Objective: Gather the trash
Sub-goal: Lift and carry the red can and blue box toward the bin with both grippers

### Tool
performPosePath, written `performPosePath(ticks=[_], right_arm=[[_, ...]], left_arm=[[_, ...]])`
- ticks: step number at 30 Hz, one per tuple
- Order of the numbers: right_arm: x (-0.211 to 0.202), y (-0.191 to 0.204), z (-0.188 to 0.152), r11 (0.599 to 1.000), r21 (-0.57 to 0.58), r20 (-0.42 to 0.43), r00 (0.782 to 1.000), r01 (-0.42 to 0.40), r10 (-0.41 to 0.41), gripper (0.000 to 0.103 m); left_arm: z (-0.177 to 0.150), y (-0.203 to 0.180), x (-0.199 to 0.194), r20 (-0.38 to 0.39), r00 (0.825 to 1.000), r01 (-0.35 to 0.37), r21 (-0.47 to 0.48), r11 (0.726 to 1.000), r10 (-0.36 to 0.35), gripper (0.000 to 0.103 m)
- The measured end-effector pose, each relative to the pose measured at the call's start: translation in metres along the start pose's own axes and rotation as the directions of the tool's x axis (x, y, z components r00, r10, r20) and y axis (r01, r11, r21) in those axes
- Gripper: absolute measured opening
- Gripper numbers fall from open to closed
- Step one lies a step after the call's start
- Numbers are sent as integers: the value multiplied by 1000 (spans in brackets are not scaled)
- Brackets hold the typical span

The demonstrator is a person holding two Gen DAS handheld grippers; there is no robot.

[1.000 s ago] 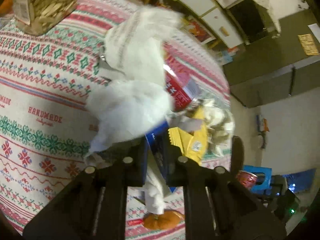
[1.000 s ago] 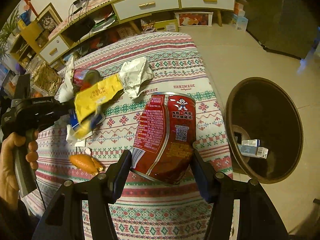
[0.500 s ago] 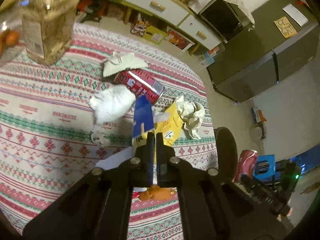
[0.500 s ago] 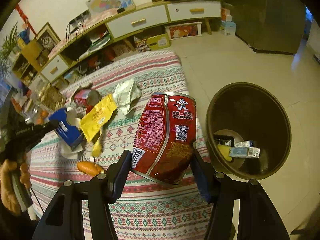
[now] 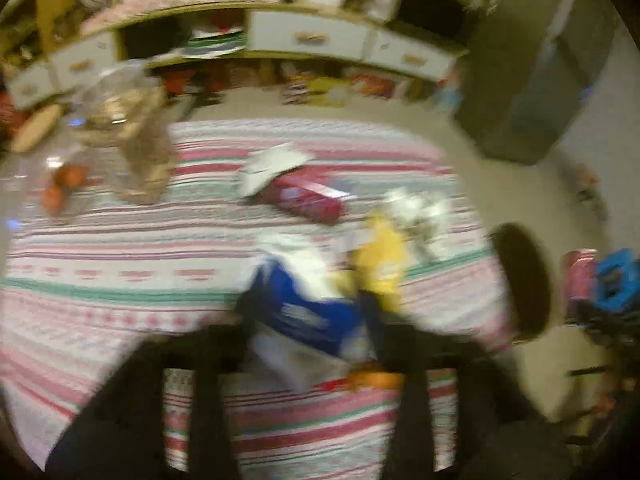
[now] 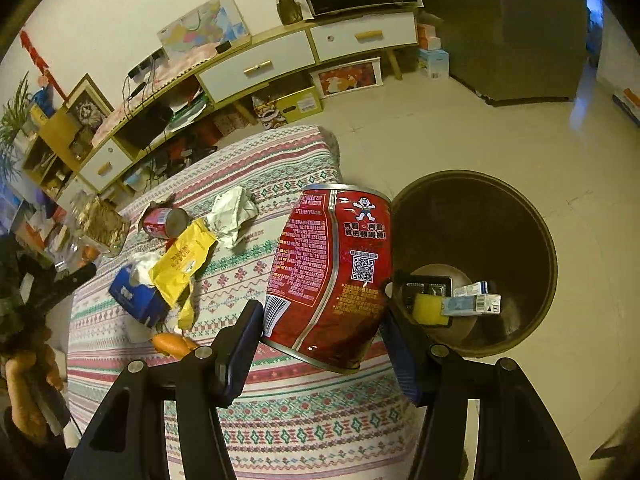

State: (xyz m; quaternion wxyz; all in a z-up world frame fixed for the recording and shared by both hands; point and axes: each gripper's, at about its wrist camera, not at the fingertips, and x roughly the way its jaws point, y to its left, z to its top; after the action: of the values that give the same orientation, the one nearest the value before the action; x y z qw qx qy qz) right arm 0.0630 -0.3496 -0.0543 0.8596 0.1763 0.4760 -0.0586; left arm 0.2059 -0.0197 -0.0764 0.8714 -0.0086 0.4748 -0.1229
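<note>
My right gripper [image 6: 320,340] is shut on a dented red can [image 6: 330,272], held above the table edge beside the brown trash bin [image 6: 536,240]. My left gripper [image 5: 308,340] shows in a blurred view, its fingers wide apart around a blue tissue box [image 5: 312,312] on the table; the box also shows in the right wrist view [image 6: 138,296]. A yellow wrapper [image 6: 184,260], crumpled white paper [image 6: 232,216], a second red can [image 6: 164,222] and an orange peel [image 6: 172,344] lie on the patterned tablecloth [image 6: 280,420].
The bin holds small boxes and a yellow sponge [image 6: 428,308]. A glass jar [image 6: 104,224] stands at the table's far left. A TV cabinet [image 6: 280,60] runs along the back wall. Tiled floor [image 6: 520,140] lies to the right.
The left gripper has opened from a shut grip on the blue box, and the box sits on the table. The right gripper with the can has moved nearer the bin.
</note>
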Motion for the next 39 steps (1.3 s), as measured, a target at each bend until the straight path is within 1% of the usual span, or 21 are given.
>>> performPosePath(ticks=[1,2,5,8,11,12,13,15,17,20,22,23,24,25,26,27,28,29,33,36,39], right_arm=[[1,0,0,1000,-1,-3,1000,1,-1,60],[2,0,0,1000,-1,-5,1000,3,-3,60],[4,1,1,1000,-6,-12,1000,5,-6,60],[9,5,3,1000,-11,-20,1000,6,-6,61],[13,8,1,1000,-17,-30,1000,5,-6,61],[13,8,1,1000,-20,-32,999,6,-6,61],[14,9,0,1000,-25,-35,999,7,-7,61],[16,8,0,1000,-29,-39,999,9,-10,61],[17,7,0,1000,-27,-43,999,13,-14,61],[17,4,1,1000,-14,-44,999,8,-9,61],[15,4,2,1000,-6,-39,999,0,-1,61],[14,3,2,1000,-5,-35,999,-3,2,61],[12,3,2,1000,-4,-31,1000,-4,4,61],[11,4,2,1000,-4,-27,1000,-5,5,61],[10,3,2,1000,-4,-24,1000,-6,5,61],[9,3,1,1000,-3,-22,1000,-6,5,61],[8,2,1,1000,-2,-20,1000,-5,5,61],[6,1,0,1000,-1,-17,1000,-4,4,61],[1,-8,2,1000,17,-4,1000,-1,1,61],[-2,-16,4,999,41,8,1000,3,-4,61],[-4,-34,5,996,88,15,1000,9,-10,61]], left_arm=[[-1,6,5,1,999,-33,-30,999,34,86],[-1,11,10,-13,999,-30,-55,998,30,86],[2,21,30,-96,995,10,-129,992,-23,86],[0,20,47,-151,988,-5,-132,991,-15,86],[-1,21,62,-186,980,38,-156,987,-67,85],[-1,23,63,-187,978,64,-174,983,-97,77],[-1,25,65,-194,971,100,-192,976,-138,55],[-3,27,69,-216,950,180,-208,962,-224,17],[-4,22,64,-215,935,243,-188,952,-281,12],[2,8,42,-165,914,349,-147,925,-371,8],[8,0,17,-94,876,461,-131,878,-474,8],[10,-5,7,-74,873,472,-113,874,-482,8],[12,-8,-1,-60,886,455,-86,887,-460,8],[13,-18,-15,-32,926,377,-1,926,-377,8],[13,-23,-22,-13,938,346,38,938,-346,8],[13,-26,-28,1,930,367,50,929,-368,8],[14,-25,-33,2,902,432,15,902,-432,8],[13,-27,-36,11,894,447,8,894,-447,8],[11,-47,-53,47,915,395,107,913,-401,8],[10,-65,-57,39,908,408,150,901,-417,8],[10,-101,-53,9,898,428,212,878,-440,8]])
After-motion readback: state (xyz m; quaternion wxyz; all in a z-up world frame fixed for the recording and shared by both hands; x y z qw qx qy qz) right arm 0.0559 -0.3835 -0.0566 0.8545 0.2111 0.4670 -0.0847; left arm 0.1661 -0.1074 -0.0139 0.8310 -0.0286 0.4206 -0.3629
